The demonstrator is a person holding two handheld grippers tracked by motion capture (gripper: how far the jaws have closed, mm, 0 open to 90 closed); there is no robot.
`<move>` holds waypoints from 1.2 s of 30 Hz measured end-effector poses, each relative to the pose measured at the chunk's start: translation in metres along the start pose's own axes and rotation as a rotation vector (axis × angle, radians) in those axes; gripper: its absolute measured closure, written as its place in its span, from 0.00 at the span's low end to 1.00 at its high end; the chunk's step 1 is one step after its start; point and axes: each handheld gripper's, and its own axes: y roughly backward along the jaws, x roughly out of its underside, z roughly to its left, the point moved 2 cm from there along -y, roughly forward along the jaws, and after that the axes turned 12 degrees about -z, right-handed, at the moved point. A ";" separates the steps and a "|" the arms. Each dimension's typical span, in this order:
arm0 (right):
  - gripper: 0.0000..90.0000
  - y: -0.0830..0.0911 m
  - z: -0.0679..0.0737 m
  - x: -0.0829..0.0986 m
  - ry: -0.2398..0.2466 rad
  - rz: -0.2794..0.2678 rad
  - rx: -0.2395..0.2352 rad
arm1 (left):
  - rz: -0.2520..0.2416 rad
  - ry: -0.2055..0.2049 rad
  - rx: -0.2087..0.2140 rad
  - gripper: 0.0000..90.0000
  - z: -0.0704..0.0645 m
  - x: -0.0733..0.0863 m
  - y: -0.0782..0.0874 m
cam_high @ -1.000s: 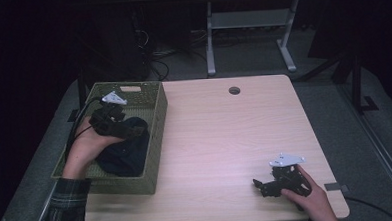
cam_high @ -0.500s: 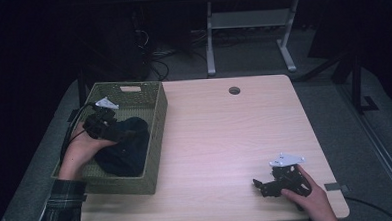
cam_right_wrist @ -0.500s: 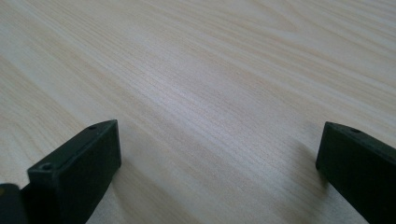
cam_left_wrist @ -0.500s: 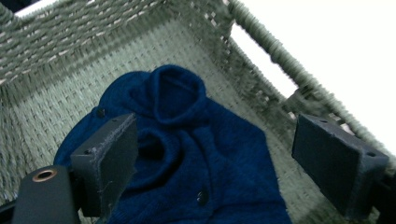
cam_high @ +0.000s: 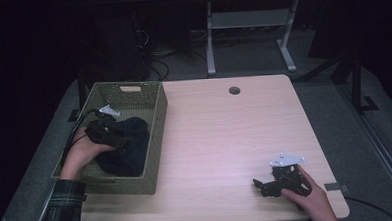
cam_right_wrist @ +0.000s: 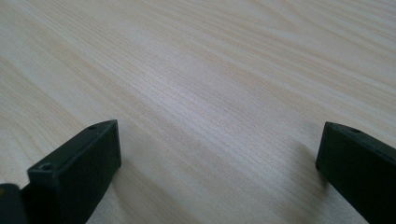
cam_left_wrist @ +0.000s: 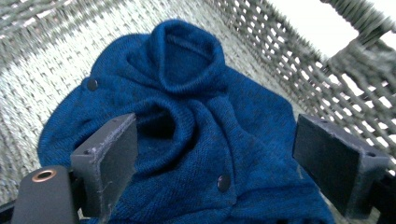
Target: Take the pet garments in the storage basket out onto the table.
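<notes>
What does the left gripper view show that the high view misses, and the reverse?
Left gripper view alone: the blue knit garment has dark buttons and a rolled collar, and the left gripper stands open over it. High view alone: the wooden table, the right gripper resting near its front edge, and both hands. Both share the garment lying inside the woven basket.

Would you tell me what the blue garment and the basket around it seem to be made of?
Blue garment: apparently a soft knit, maybe wool; fine ribbed stitches, matte, with dark snap buttons. Basket: looks like woven cord or fibre, olive, matte; its open weave shows.
</notes>
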 end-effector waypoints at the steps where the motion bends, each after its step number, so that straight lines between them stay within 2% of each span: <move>1: 0.00 0.000 0.000 0.000 0.000 0.000 0.000 | 0.003 0.004 -0.001 0.16 0.001 0.002 -0.002; 13: 0.00 0.000 0.000 0.000 0.003 -0.001 0.000 | 0.090 -0.018 0.008 0.15 0.007 0.019 -0.022; 21: 0.00 0.000 0.000 0.000 0.004 -0.001 -0.001 | 0.131 -0.041 0.014 0.15 0.004 0.025 -0.035; 24: 0.00 0.000 0.000 0.000 0.004 -0.001 -0.001 | 0.172 -0.056 0.021 0.15 0.003 0.028 -0.040; 29: 0.00 0.000 0.000 0.000 0.004 -0.001 -0.001 | 0.205 -0.067 0.026 0.16 0.002 0.032 -0.047; 32: 0.00 0.000 0.000 0.000 0.004 -0.001 -0.001 | 0.228 -0.080 0.025 0.19 0.001 0.035 -0.050; 35: 0.00 0.000 0.000 0.000 0.004 -0.001 -0.001 | 0.230 -0.072 0.022 0.28 0.002 0.036 -0.050; 36: 0.00 0.000 0.000 0.000 0.003 -0.001 -0.002 | 0.232 -0.076 0.015 0.35 0.003 0.035 -0.049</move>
